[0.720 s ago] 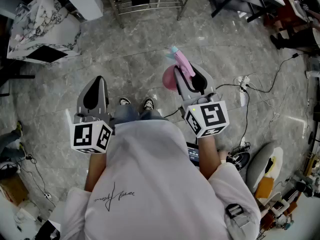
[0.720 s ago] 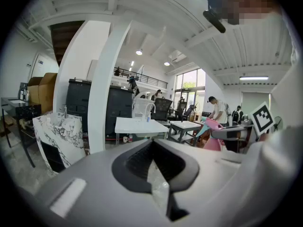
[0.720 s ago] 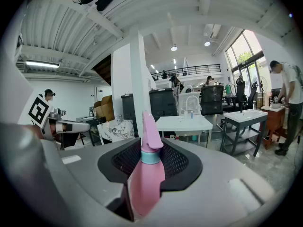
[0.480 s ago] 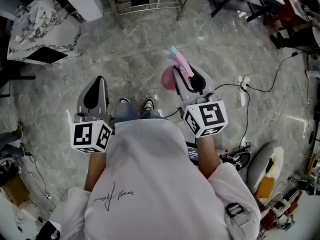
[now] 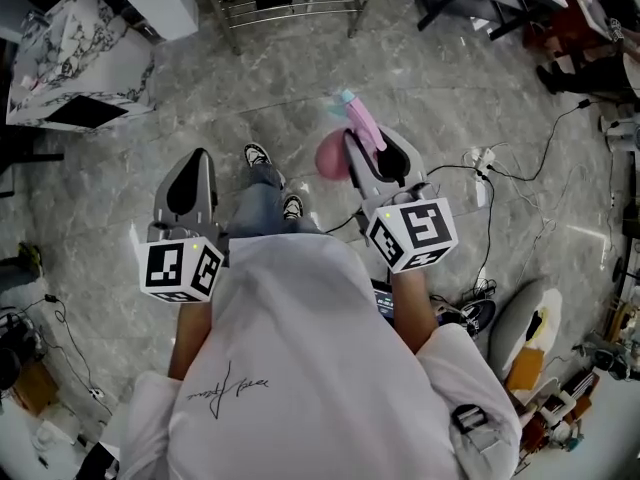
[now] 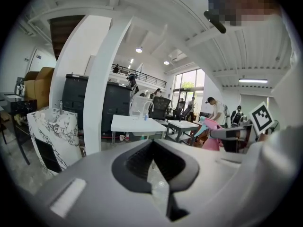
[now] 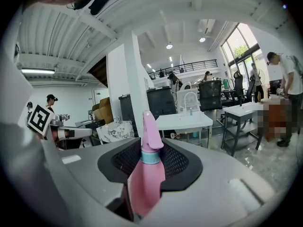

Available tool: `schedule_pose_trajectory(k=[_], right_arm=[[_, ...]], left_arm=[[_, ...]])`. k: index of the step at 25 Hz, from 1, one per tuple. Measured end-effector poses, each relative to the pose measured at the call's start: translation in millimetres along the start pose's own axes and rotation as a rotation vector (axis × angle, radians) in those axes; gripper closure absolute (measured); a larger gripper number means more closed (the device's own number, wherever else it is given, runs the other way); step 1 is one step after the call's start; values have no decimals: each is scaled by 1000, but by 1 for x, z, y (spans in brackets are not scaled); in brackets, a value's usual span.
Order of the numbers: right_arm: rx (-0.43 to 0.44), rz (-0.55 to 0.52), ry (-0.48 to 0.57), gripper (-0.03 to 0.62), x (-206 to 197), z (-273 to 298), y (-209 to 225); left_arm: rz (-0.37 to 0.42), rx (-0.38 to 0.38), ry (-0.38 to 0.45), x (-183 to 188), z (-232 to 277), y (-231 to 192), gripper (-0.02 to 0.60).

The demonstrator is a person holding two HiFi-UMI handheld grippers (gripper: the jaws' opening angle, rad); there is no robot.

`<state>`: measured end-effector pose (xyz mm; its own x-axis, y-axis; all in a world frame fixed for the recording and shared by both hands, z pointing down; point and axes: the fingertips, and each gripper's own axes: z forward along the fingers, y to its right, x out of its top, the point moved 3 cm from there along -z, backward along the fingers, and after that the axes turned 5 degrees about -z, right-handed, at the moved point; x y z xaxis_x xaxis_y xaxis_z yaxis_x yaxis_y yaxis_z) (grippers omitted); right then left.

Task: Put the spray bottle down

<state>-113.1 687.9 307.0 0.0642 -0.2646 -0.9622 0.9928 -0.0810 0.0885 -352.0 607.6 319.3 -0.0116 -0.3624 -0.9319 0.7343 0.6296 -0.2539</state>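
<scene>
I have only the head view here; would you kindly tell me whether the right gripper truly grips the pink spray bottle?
Observer: Yes. In its own view the right gripper has its pads pressed on the bottle, whose spray head pokes out past the tips.
Operator: Thank you. Is anything in the left gripper?
Observer: No. The left gripper has its tips together and nothing between them.
Operator: Is there a surface ahead for the bottle?
Observer: A white table stands ahead in the right gripper view, some way off.
</scene>
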Motion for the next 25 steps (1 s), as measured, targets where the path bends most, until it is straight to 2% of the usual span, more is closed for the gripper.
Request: schedule_pose_trajectory(k=[8, 25], right_arm=[[-14, -22, -22, 471, 11, 34, 20], [14, -11, -37, 471, 51, 150, 57]], left_arm=[[-12, -35, -4, 9, 52, -9, 560], [-6, -111, -4, 73, 169, -45, 560]])
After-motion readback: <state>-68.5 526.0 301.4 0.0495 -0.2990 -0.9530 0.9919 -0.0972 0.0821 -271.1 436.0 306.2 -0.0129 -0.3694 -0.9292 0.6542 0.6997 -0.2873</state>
